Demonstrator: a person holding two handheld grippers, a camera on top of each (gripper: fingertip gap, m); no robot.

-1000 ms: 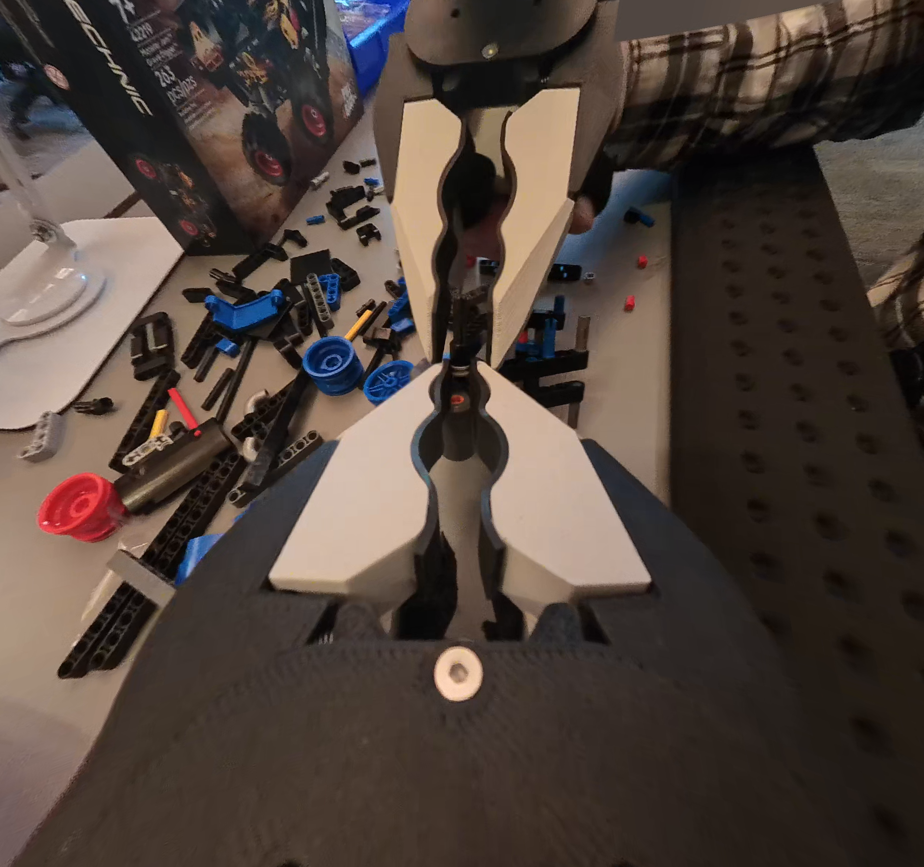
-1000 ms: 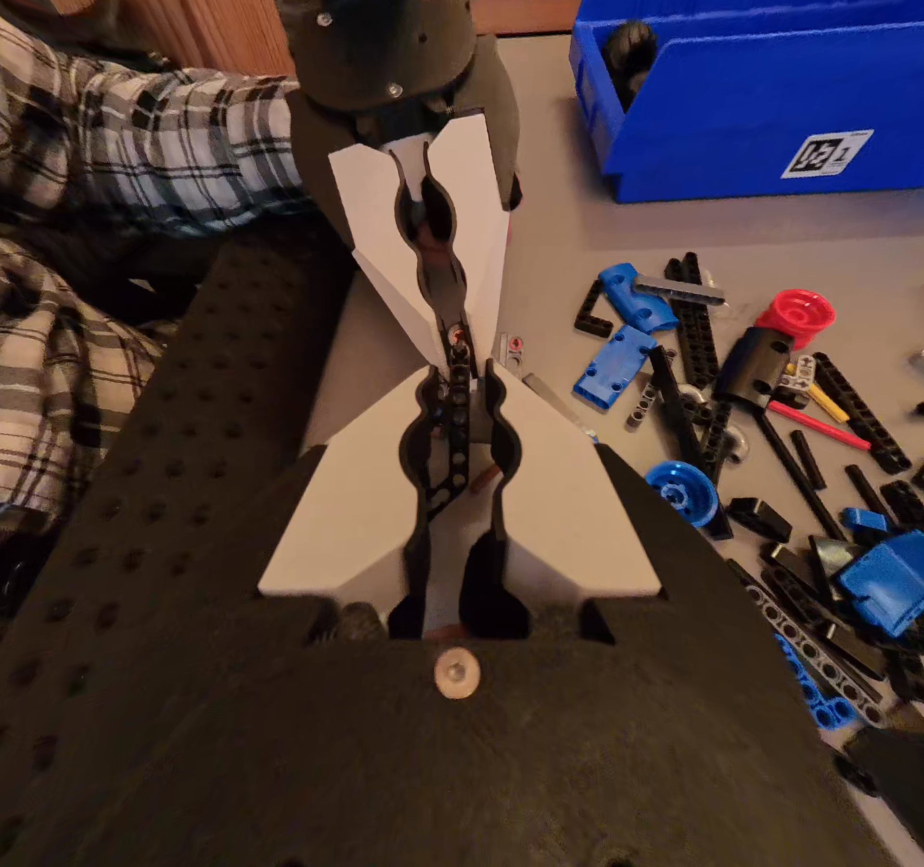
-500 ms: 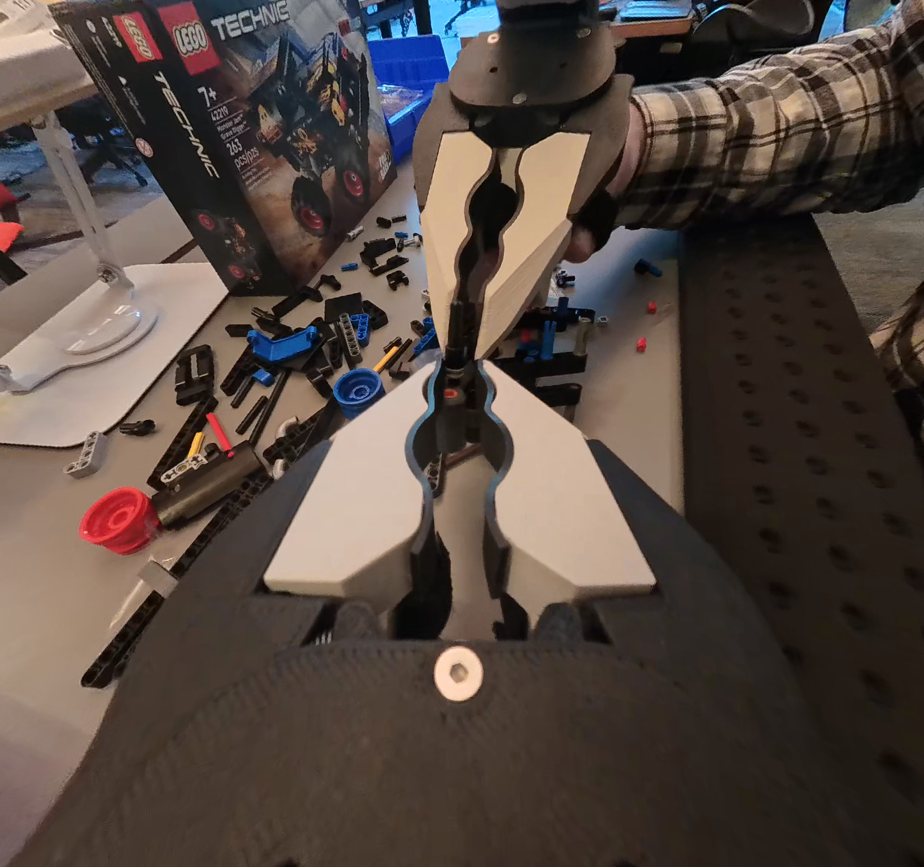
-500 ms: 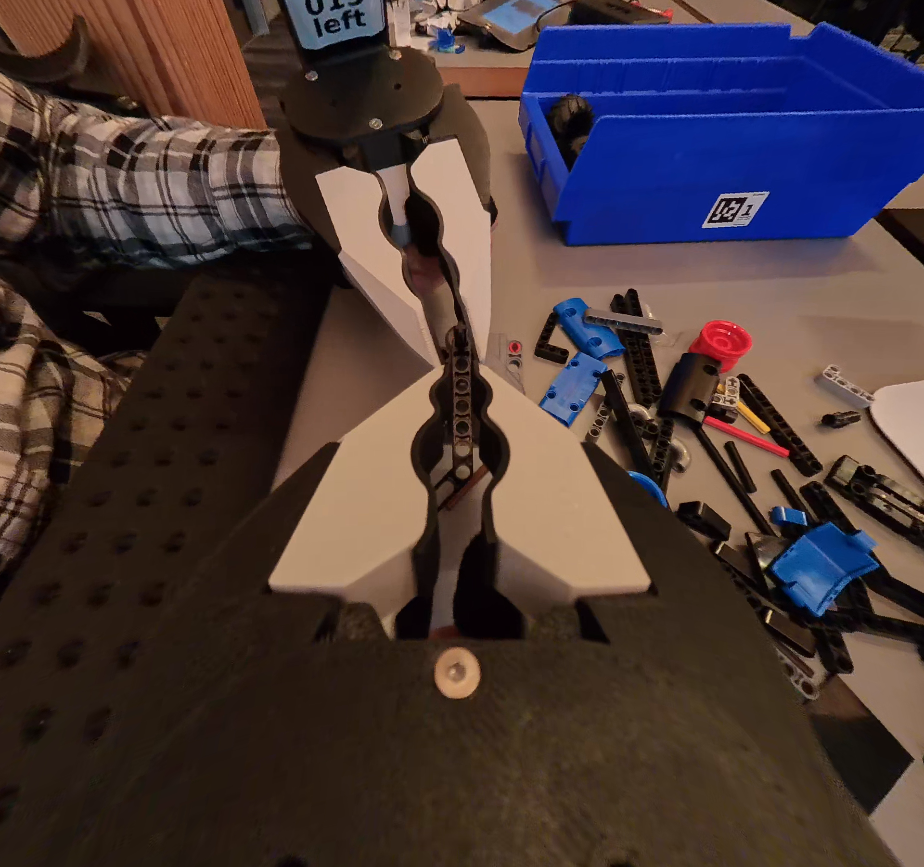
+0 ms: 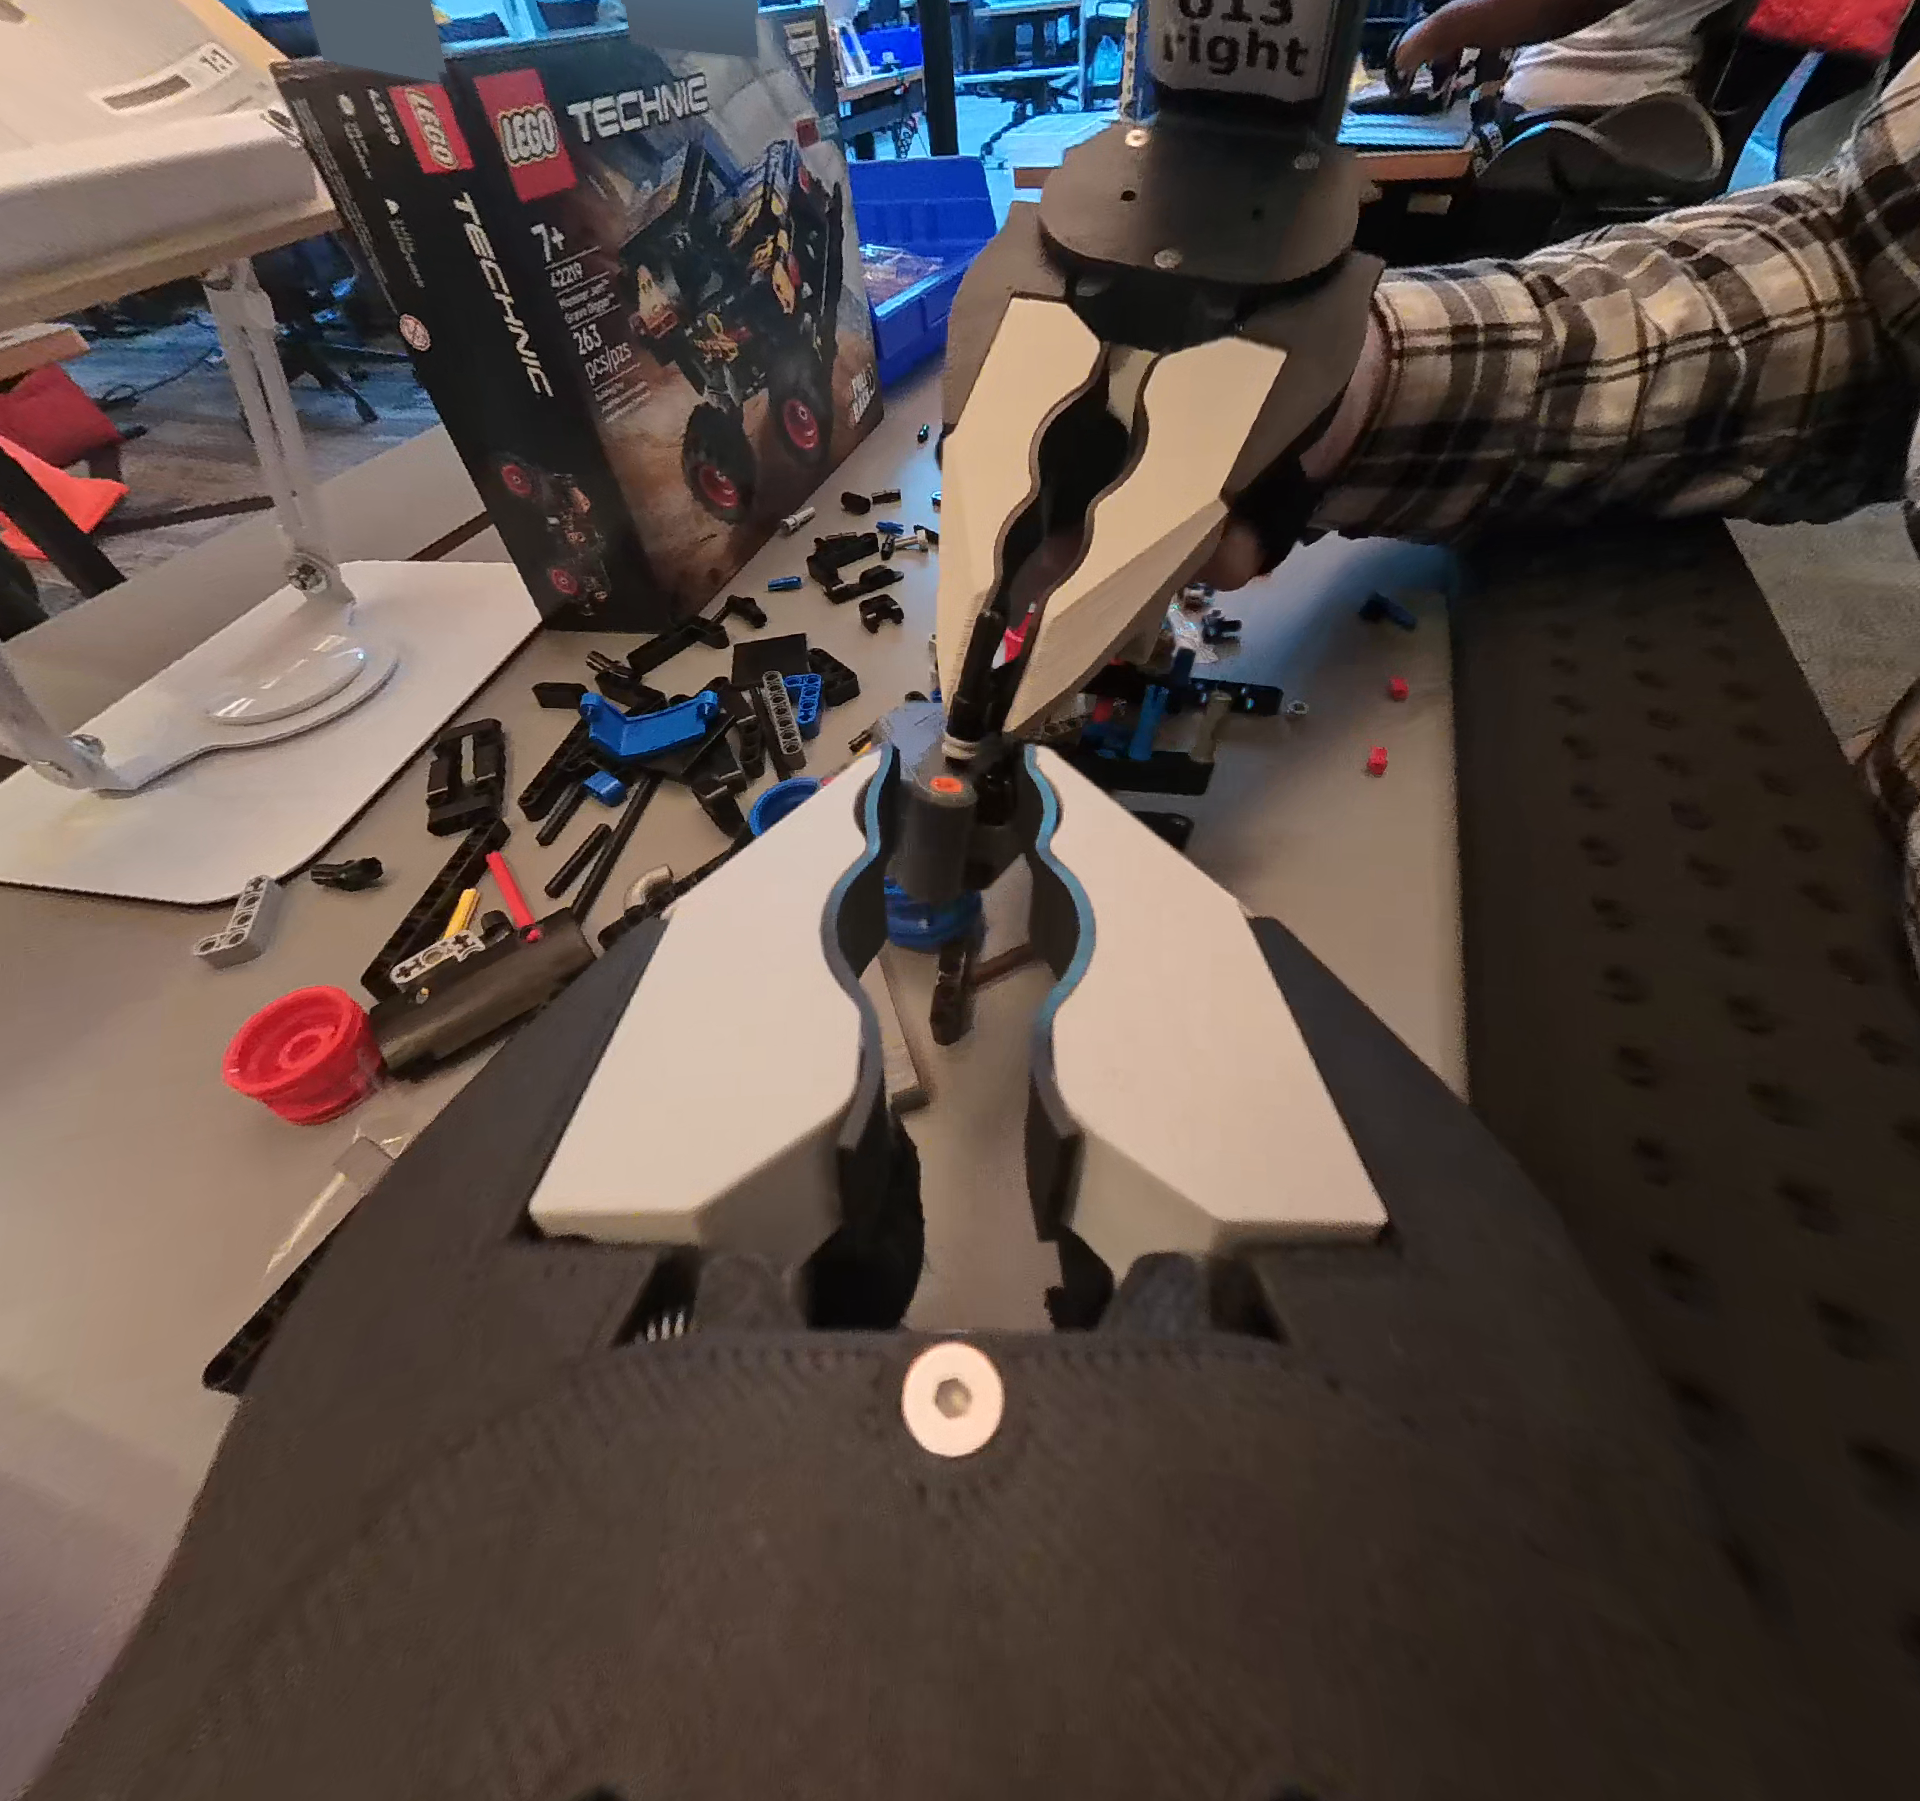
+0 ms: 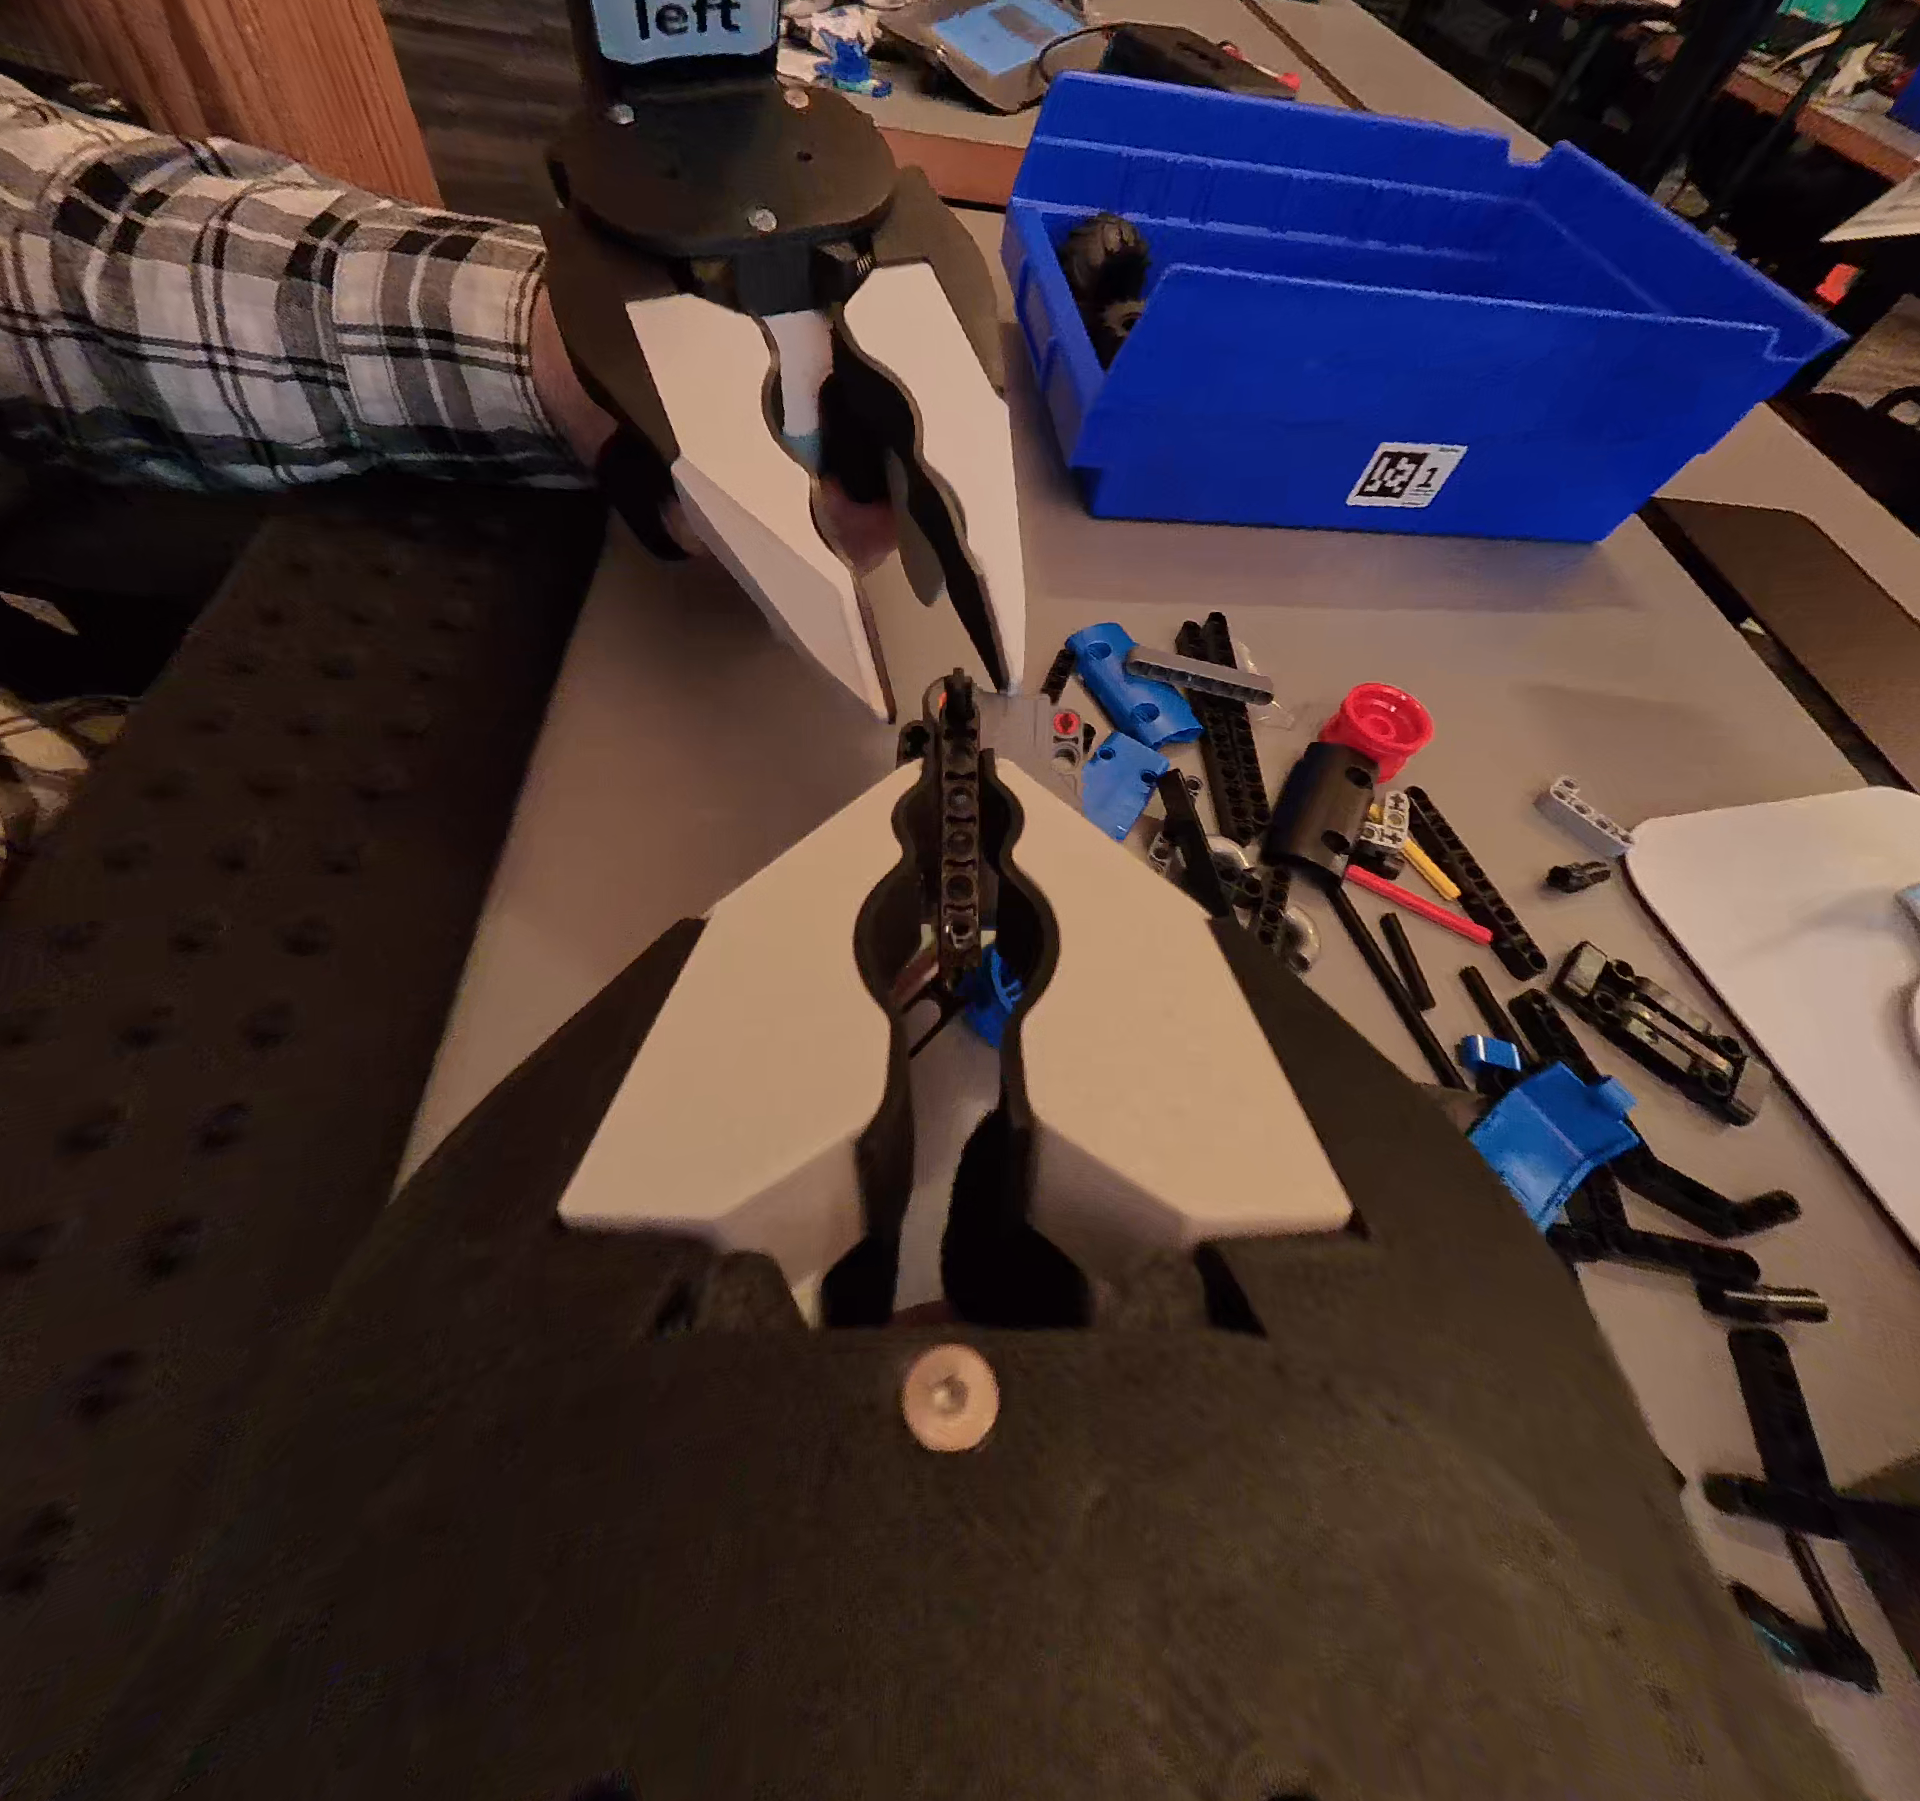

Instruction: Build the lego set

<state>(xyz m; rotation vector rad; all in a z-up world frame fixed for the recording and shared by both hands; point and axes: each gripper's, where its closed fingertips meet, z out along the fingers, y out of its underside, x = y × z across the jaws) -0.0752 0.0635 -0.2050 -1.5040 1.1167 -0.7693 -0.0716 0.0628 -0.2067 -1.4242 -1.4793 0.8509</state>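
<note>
My right gripper is shut on a black holed beam that stands up between its fingers. It also shows in the left wrist view, coming down from above. A small dark grey cylinder piece with an orange-red centre sits at the beam's end. My left gripper is open, with its jaws apart on either side of that piece and not pressing on it. In the right wrist view the left gripper faces mine tip to tip, with the beam's end between its fingertips.
Loose black, blue and red parts lie on the grey table, among them a red wheel hub and a part-built frame. The set's box, a white stand base, a blue bin and a black perforated board surround them.
My left gripper has opened and let go of the small grey piece, which stays on the beam's end. Both grippers have tilted up, so more of the room shows.
</note>
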